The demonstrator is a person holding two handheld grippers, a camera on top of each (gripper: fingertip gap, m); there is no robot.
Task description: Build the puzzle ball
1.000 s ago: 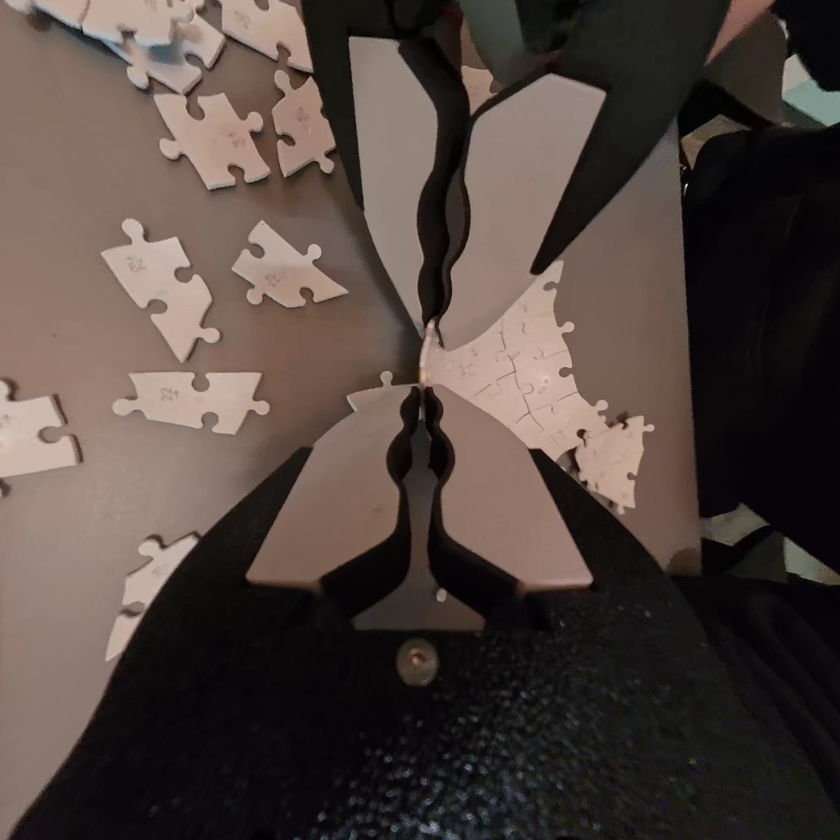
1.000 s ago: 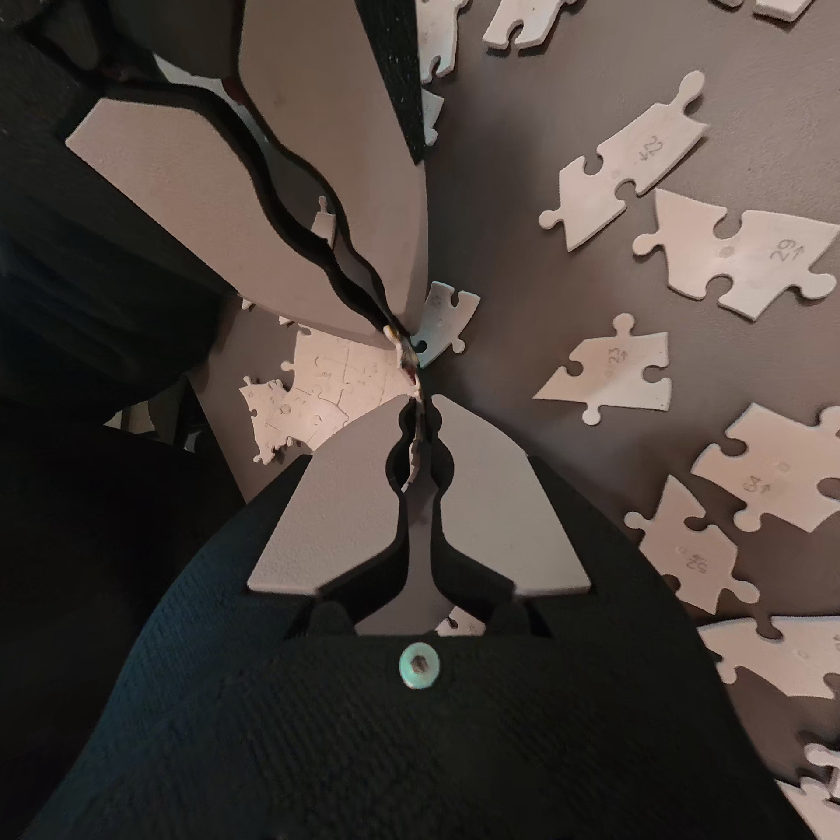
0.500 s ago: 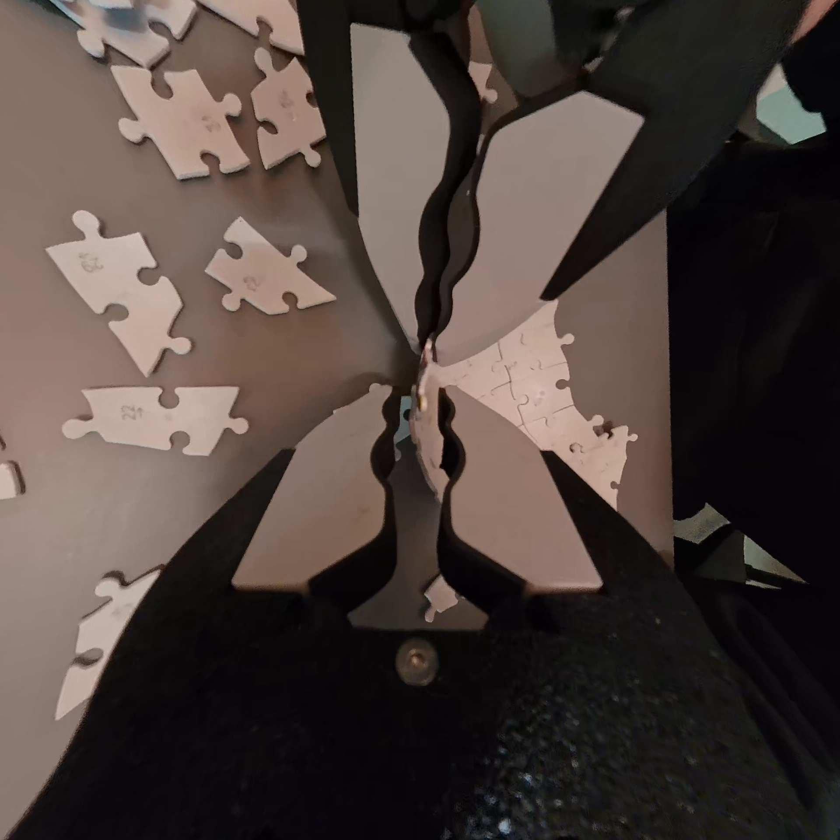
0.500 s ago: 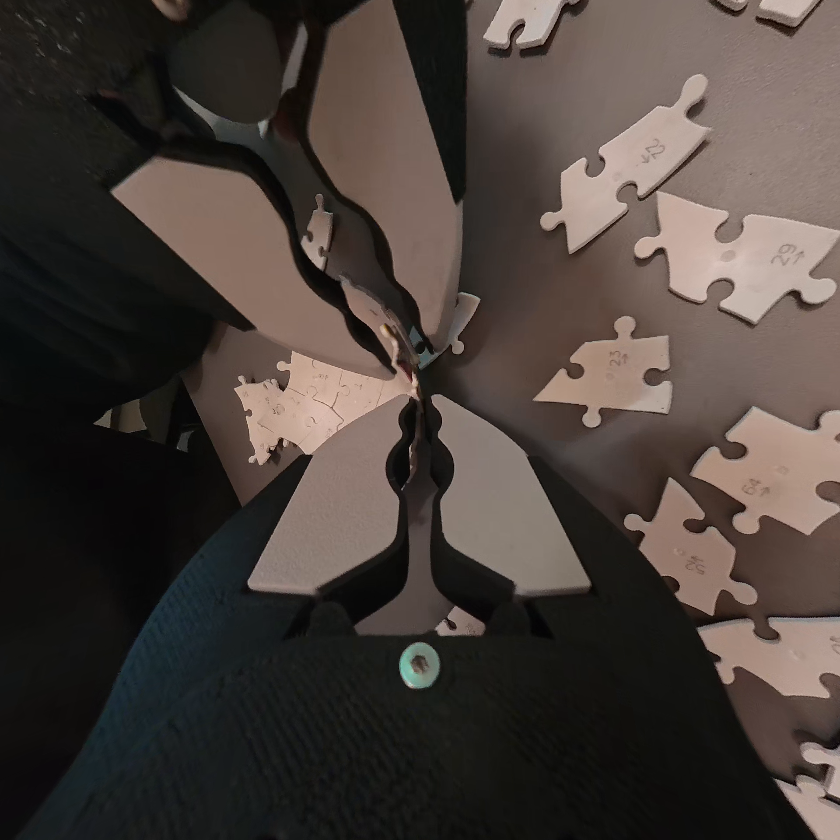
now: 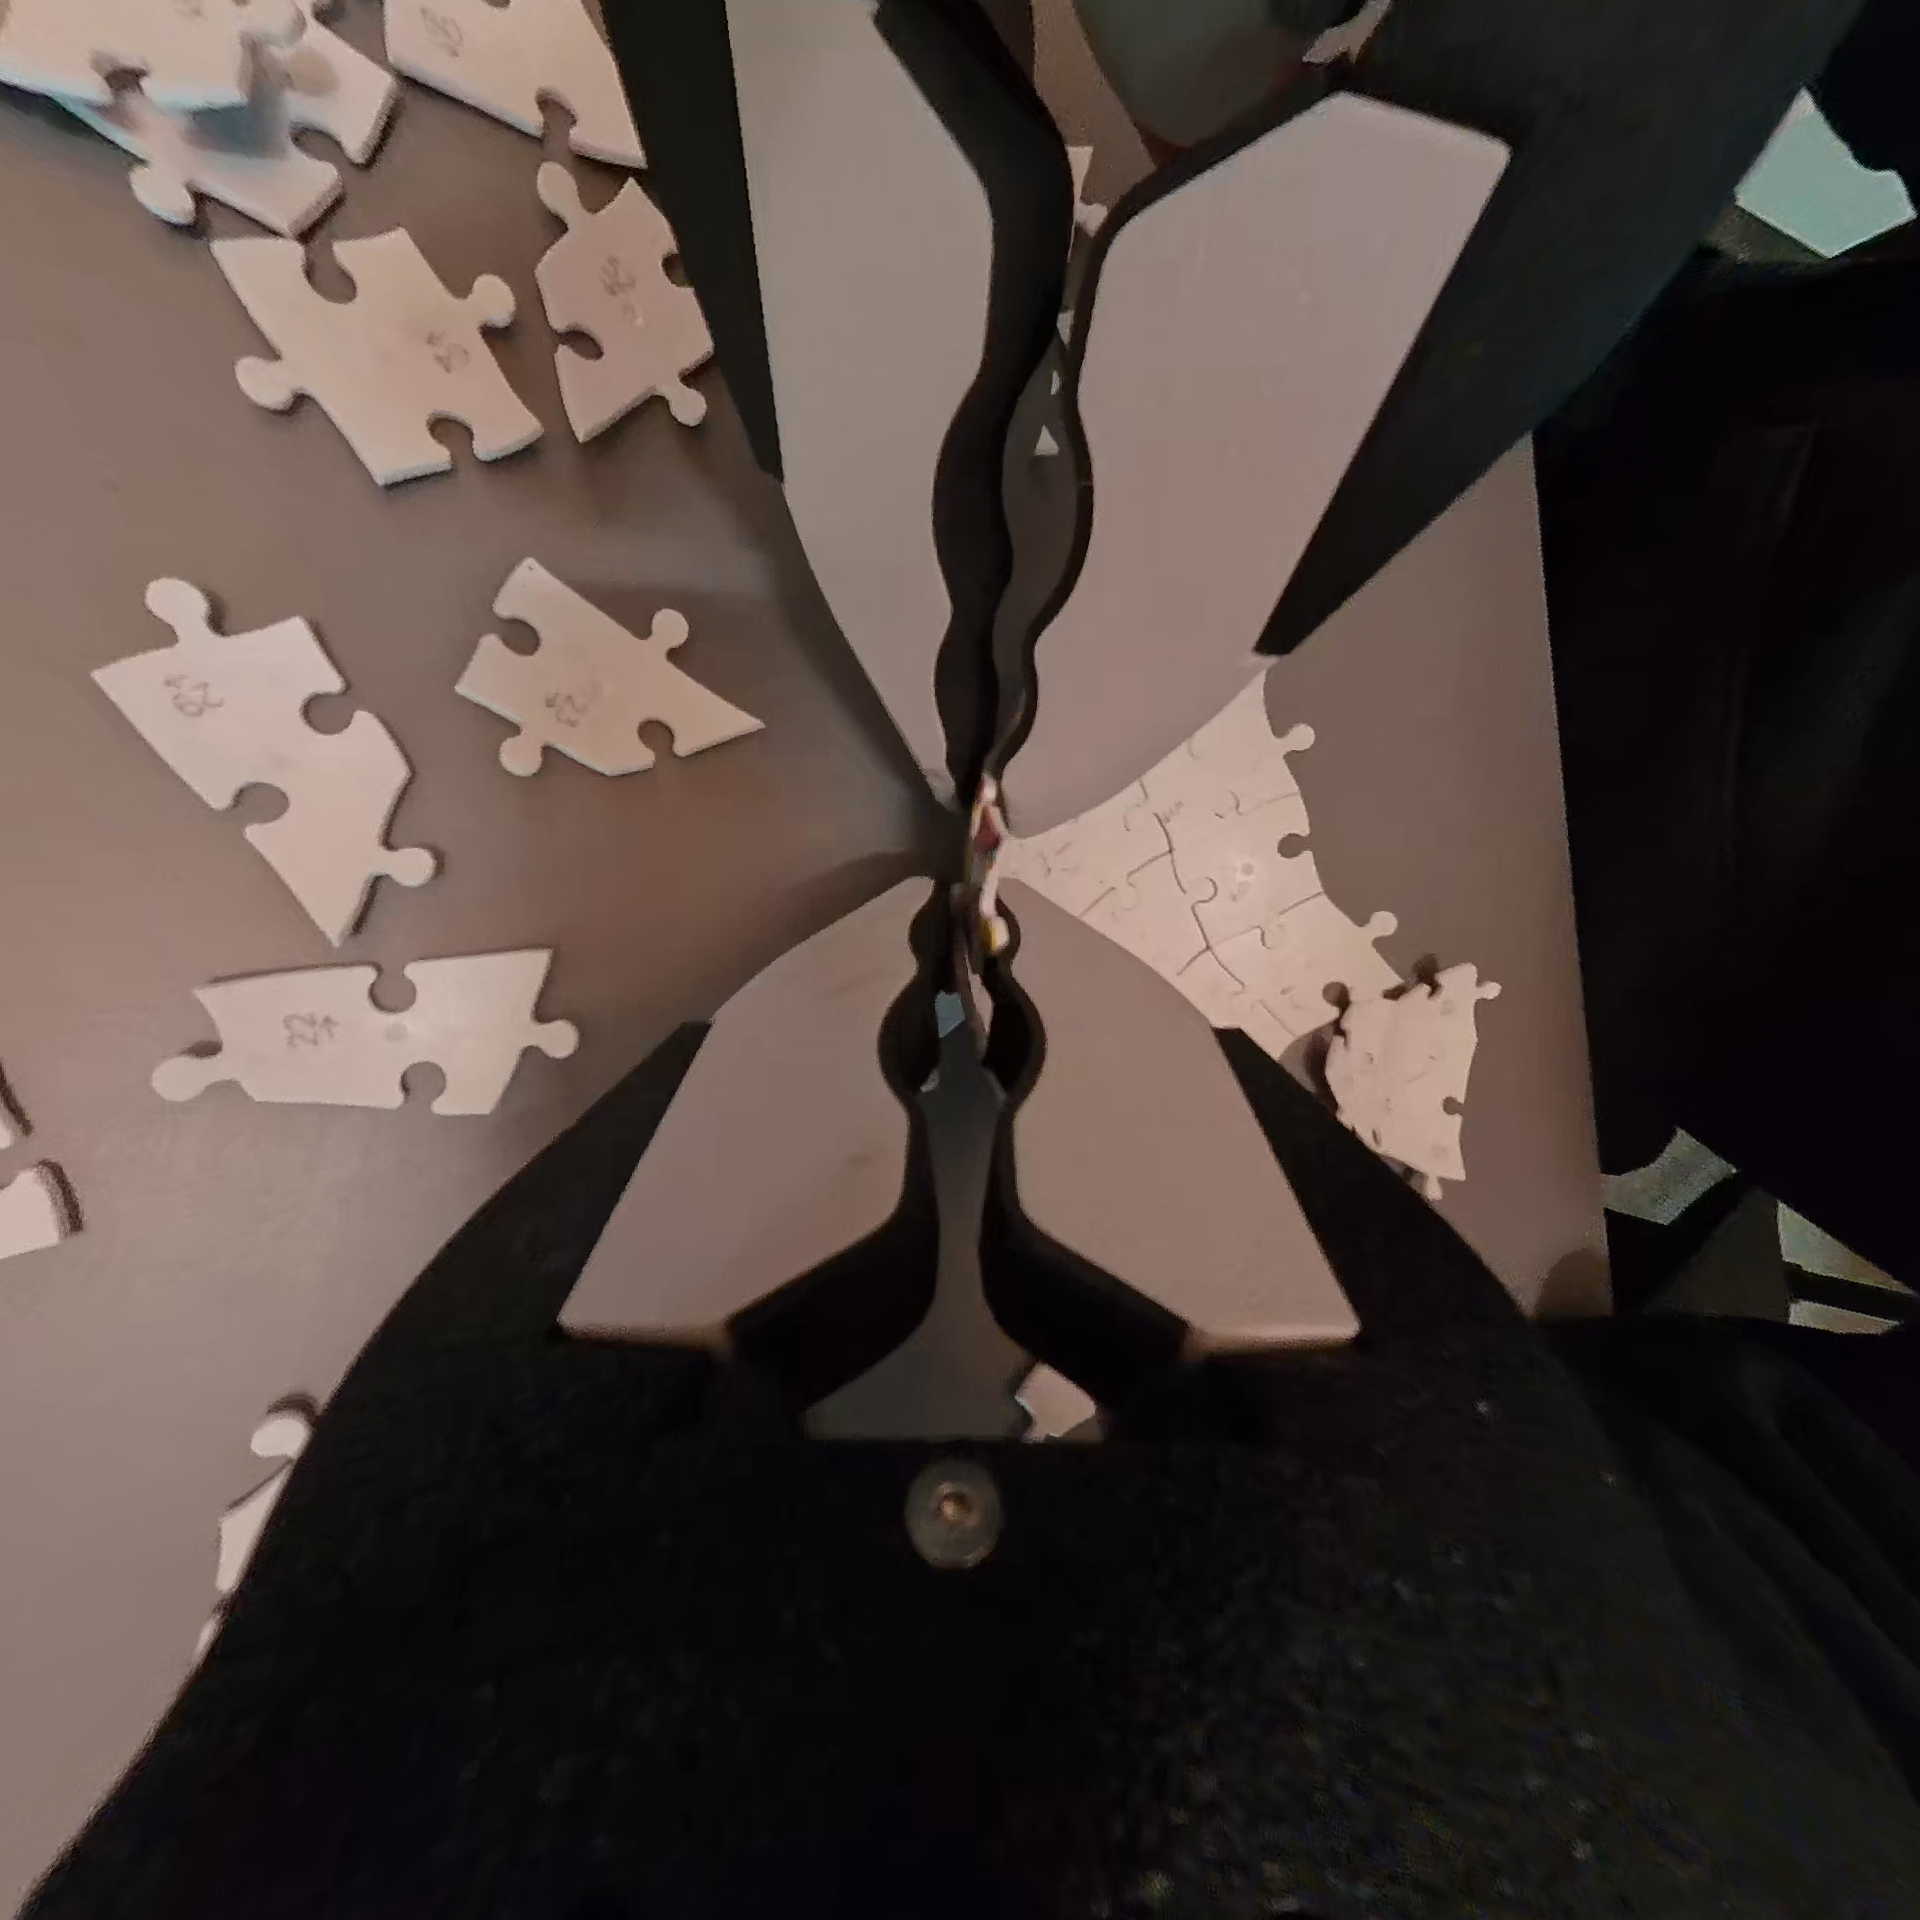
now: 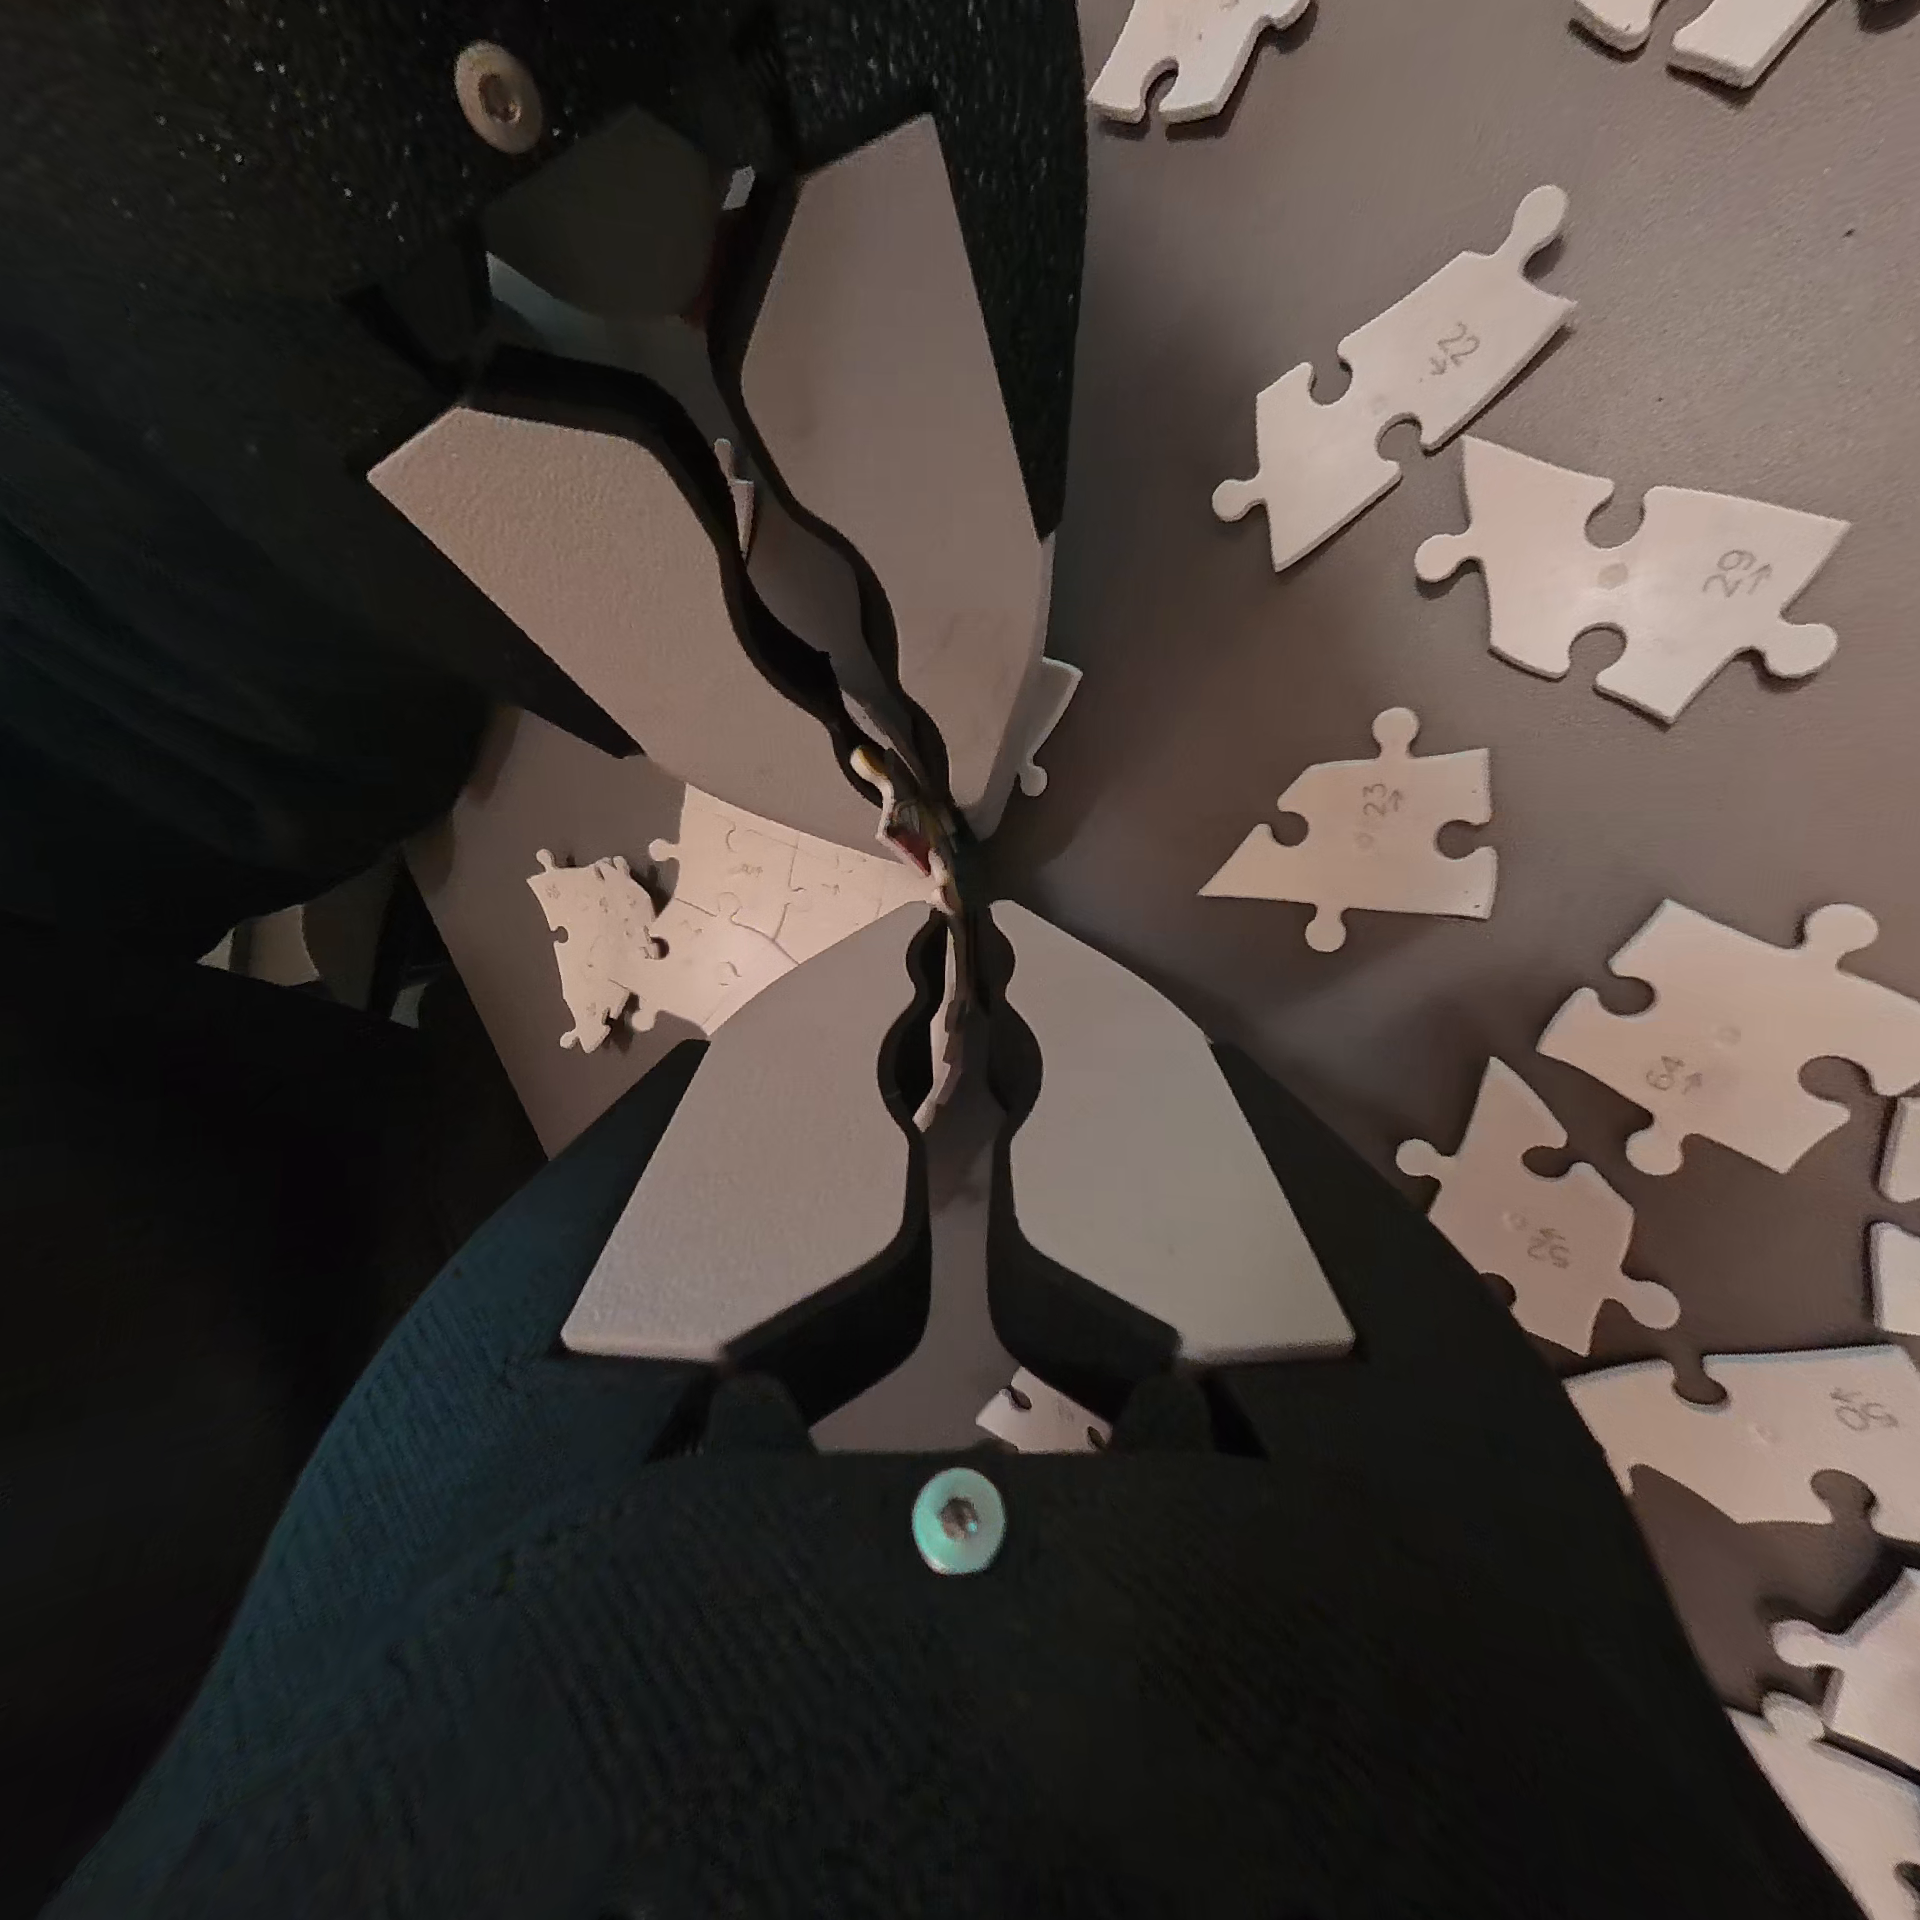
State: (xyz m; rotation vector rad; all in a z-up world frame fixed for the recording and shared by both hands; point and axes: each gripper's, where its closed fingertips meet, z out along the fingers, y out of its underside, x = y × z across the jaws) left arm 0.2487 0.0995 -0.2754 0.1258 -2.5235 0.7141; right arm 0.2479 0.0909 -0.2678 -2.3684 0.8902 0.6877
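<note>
Meeting tip to tip above the grey table (image 5: pixel 582 831), left gripper (image 5: pixel 971 940) and right gripper (image 6: pixel 961 940) each stood clamped edge-on upon a puzzle piece (image 5: pixel 985 831); loose pieces (image 6: pixel 1361 831) lay scattered, joined section (image 5: pixel 1216 883) nearby.

The left gripper (image 5: pixel 971 914) points toward twelve o'clock, jaws nearly closed; the right gripper (image 5: pixel 982 790) meets it tip to tip, likewise pinched.

Loose puzzle pieces (image 5: pixel 395 343) crowd tabletop (image 5: pixel 623 582) (gaps narrow).

Unclear room, grey tabletop (image 5: pixel 125 499) w/ scattered white puzzle pcs (image 6: pixel 1361 831)
</note>
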